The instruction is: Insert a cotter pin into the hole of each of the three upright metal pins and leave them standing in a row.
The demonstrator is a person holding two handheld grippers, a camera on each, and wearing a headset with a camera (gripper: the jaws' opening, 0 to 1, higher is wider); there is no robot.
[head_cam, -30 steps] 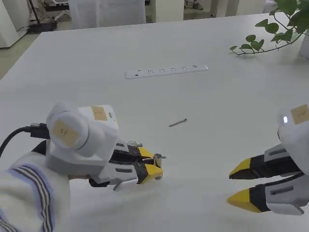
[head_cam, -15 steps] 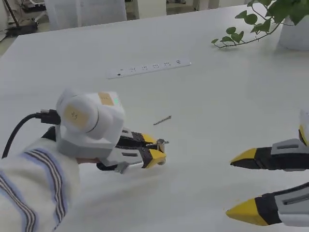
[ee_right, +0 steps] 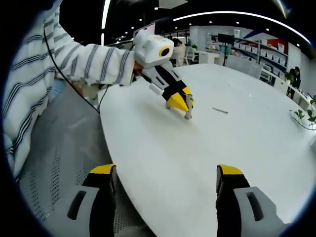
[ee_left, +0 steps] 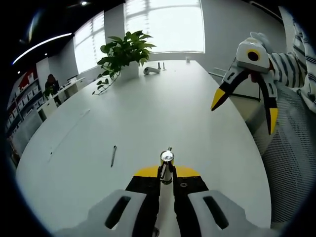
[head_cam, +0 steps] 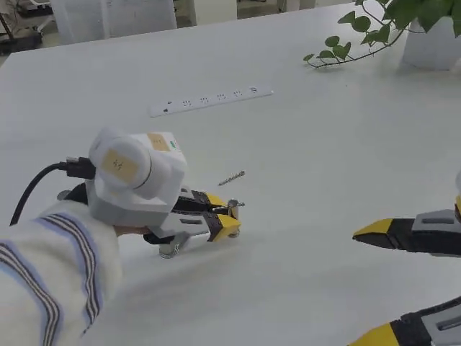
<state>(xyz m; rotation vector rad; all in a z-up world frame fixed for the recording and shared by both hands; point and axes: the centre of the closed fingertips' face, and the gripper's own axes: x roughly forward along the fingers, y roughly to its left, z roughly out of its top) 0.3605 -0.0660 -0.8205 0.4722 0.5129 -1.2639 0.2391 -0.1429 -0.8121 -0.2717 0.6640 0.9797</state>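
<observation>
My left gripper (head_cam: 230,220) is shut on an upright metal pin (head_cam: 233,215) with a round head, held low at the white table (head_cam: 310,144). A thin piece sticks out sideways near the pin's top. In the left gripper view the pin (ee_left: 166,165) stands between the shut yellow jaws. A loose thin pin (head_cam: 231,177) lies flat on the table just beyond it, also seen as a thin pin (ee_left: 113,155) left of the jaws. My right gripper (head_cam: 367,288) hangs open and empty at the lower right, well apart. The right gripper view shows the left gripper (ee_right: 180,101) and its pin (ee_right: 188,112).
A white power strip (head_cam: 211,101) lies farther back. A potted plant (head_cam: 374,29) stands at the far right corner. A black cable (head_cam: 36,191) trails from the left gripper. A small silver piece (head_cam: 168,250) shows under the left gripper's body; I cannot tell what it is.
The head camera has shifted. My left gripper with its pin has moved closer to the loose thin pin. The right gripper has slid lower and rightward in view.
</observation>
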